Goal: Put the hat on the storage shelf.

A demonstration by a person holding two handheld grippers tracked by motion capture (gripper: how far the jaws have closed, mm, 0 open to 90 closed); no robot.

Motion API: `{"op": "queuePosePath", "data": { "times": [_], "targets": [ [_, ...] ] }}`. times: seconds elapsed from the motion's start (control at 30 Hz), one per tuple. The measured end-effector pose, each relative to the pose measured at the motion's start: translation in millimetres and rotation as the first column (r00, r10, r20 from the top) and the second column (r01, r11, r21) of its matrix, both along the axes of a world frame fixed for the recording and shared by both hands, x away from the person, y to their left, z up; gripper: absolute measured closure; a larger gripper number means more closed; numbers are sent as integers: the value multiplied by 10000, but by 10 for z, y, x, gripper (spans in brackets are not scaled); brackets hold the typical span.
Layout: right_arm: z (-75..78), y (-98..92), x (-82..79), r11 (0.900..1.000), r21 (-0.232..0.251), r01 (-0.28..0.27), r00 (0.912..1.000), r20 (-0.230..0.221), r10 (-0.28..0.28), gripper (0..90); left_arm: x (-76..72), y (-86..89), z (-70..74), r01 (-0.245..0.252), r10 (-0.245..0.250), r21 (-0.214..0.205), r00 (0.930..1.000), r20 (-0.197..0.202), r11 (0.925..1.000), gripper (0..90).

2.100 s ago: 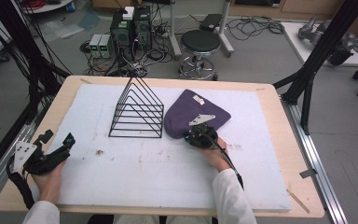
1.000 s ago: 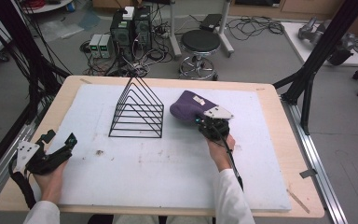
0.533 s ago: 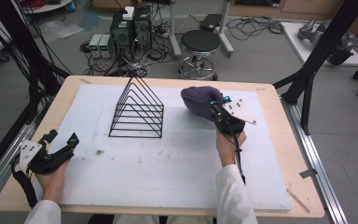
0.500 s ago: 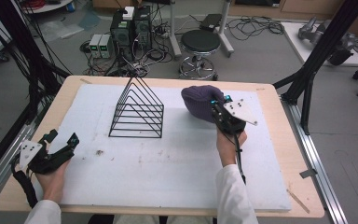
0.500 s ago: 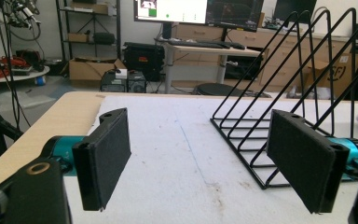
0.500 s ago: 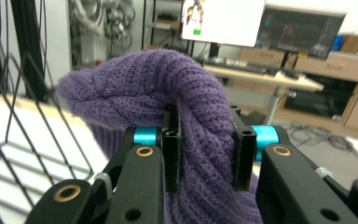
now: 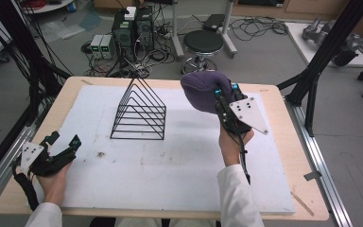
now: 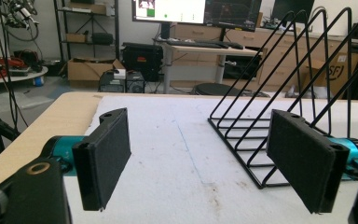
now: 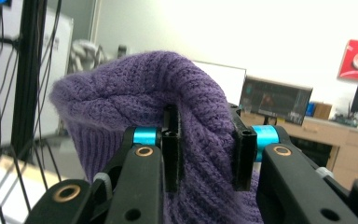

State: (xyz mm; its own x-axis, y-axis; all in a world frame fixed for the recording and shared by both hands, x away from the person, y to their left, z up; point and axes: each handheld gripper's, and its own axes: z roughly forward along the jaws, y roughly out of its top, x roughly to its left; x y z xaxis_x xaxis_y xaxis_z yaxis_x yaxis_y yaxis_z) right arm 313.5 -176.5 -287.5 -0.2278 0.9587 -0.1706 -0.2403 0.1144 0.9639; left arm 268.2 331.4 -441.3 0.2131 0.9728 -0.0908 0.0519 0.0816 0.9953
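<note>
High view showed your right gripper (image 7: 223,97) raised above the far right part of the counter (image 7: 283,142), its fingers pinching a purple knit hat (image 7: 204,90). The hat hung bunched off the gripper's far side, lifted clear of the white mat (image 7: 170,170), just right of the wire rack (image 7: 139,111) and apart from it. Your right hand (image 7: 234,142) gripped the tool from below, with a white sleeve (image 7: 236,198) coming in from the near edge and the grey plate (image 7: 248,113) facing up.

Right gripper view showed the fingers (image 9: 171,140) closed on a thick fold of the hat (image 9: 144,93), the knit squeezed between the two pads and bulging above them.

Your left gripper (image 7: 64,149) sat low by the near left corner of the counter, held in your left hand (image 7: 54,175), well apart from the rack. Left gripper view showed its fingers (image 8: 105,149) spread wide with nothing between them, just above the mat (image 8: 177,168). The rack (image 8: 279,79) stood upright ahead and to the right of them, its triangular wires rising behind the right pad. I could not tell whether the left gripper touched the counter.
</note>
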Motion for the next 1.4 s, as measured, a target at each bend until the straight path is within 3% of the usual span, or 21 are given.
{"op": "queuePosePath", "data": {
  "times": [0.13, 0.33, 0.47, 0.57, 0.73, 0.97, 1.17, 1.4],
  "targets": [
    [107, 0, -85, 9992, 386, -139, 9988, 483, 120, 717, -1, 0, 0, -7, 7, -32, 10000, 47, 10000, 219],
    [137, 21, -192, 9984, 512, -254, 9966, 800, 212, 713, -7, -28, 40, 159, -155, -163, 9996, 235, 9997, 215],
    [139, 61, -255, 9980, 514, -380, 9953, 913, 332, 711, -8, -103, 127, 670, -653, -263, 9961, 593, 9974, 212],
    [135, 89, -310, 9968, 598, -523, 9943, 961, 464, 711, -8, -180, 200, 1331, -1308, -371, 9897, 579, 9904, 212],
    [142, 129, -395, 9934, 806, -812, 9930, 921, 737, 711, -3, -353, 315, 2452, -2434, -40, 9640, 1071, 9695, 206],
    [164, 209, -513, 9903, 939, -1025, 9901, 1052, 925, 708, 119, -719, 391, 3818, -3792, -1, 9179, 1171, 9242, 213],
    [154, 308, -610, 9867, 936, -1327, 9862, 1120, 1221, 704, 172, -1001, 418, 4461, -4429, 44, 8874, 1276, 8950, 214],
    [91, 468, -715, 9764, 1014, -1905, 9771, 1160, 1786, 700, 152, -1121, 432, 5053, -5015, 36, 8554, 1292, 8629, 215]
  ]
}}
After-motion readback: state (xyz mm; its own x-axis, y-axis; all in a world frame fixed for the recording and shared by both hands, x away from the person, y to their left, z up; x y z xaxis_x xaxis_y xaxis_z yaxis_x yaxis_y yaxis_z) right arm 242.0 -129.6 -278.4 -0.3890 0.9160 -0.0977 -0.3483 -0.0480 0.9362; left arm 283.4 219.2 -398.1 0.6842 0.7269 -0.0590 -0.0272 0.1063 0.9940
